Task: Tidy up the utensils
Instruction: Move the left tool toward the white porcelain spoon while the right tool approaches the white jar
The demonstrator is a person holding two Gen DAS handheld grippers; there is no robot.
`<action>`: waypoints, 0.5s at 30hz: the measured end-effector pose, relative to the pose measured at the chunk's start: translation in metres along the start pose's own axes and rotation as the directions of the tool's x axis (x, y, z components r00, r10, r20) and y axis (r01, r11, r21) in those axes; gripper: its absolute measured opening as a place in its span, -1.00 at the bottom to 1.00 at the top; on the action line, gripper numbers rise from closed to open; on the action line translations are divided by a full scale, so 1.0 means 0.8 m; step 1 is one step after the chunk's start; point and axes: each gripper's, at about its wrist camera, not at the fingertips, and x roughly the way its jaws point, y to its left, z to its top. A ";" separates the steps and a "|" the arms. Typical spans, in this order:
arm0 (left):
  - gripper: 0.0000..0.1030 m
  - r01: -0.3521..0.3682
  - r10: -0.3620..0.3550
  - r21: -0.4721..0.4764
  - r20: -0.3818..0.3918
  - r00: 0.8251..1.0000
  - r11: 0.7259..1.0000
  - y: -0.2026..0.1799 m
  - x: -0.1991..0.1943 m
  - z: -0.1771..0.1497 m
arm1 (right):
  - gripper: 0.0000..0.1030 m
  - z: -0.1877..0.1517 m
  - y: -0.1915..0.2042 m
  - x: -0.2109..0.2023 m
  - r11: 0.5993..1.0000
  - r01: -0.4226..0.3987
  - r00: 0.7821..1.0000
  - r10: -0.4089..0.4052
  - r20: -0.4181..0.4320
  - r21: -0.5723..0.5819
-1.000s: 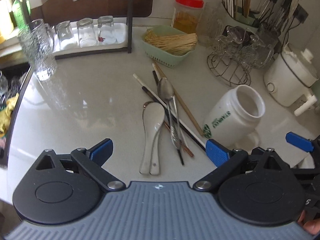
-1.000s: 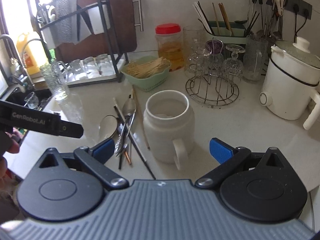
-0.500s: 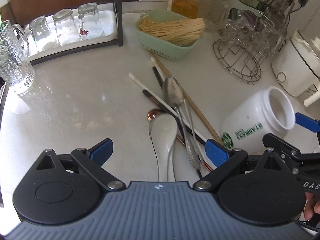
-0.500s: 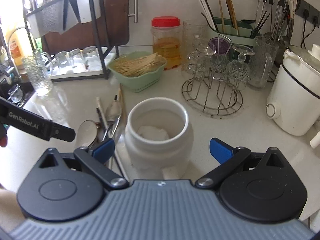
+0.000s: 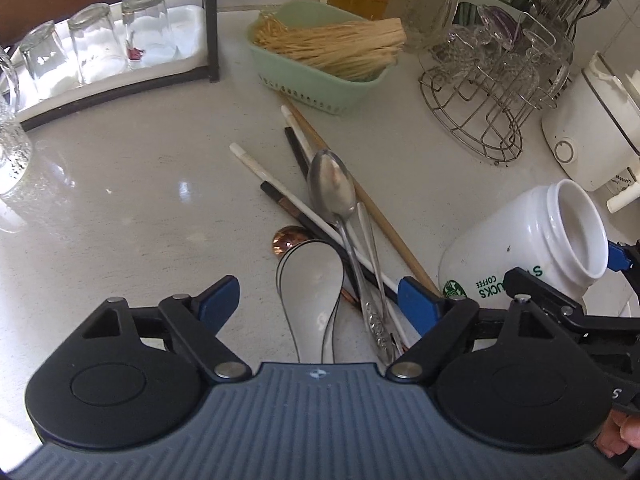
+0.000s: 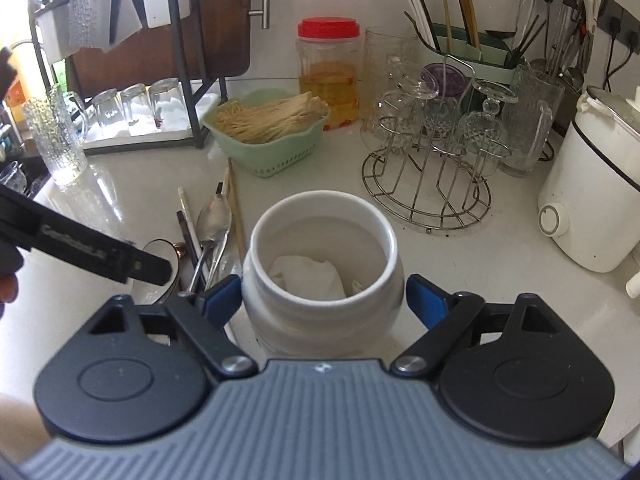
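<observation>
The white Starbucks mug [image 6: 304, 328] stands upright on the pale counter [image 5: 120, 200]. A bit of folded white paper [image 6: 308, 276] lies inside it.

The right gripper [image 6: 323, 296] has its jaws wide apart, with the mug between them. One blue pad is right at the mug's side. The other has a thin gap, so the mug is not squeezed.

The utensils lie in a loose pile on the counter just beside the mug, on its left in the right wrist view. There is a white soup spoon [image 5: 312, 280], a metal spoon [image 5: 332, 184], a tiny copper spoon [image 5: 286, 238] and some crossed chopsticks [image 5: 276, 184].

The left gripper [image 5: 317, 299] hangs over the near end of the pile, close to the mug. Its jaws have just been closing a little but are apart. The soup spoon and the metal spoon's handle lie between them, and the pads do not touch either.

Behind the mug, past the pile, sits a green basket [image 5: 304, 88] of thin sticks.
</observation>
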 end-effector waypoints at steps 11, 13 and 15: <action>0.55 -0.015 0.014 0.017 0.018 1.000 1.000 -0.008 0.015 0.002 | 0.74 0.004 0.000 0.002 1.000 -0.003 1.000 0.004 -0.024 0.008; 0.49 -0.015 0.015 0.024 0.018 1.000 1.000 -0.009 0.018 0.003 | 0.73 0.005 0.000 0.002 1.000 -0.003 1.000 0.003 -0.028 0.007; 0.47 -0.023 0.022 0.030 0.019 1.000 0.999 -0.010 0.019 0.003 | 0.73 0.006 0.000 0.002 1.000 -0.004 0.999 0.004 -0.033 0.009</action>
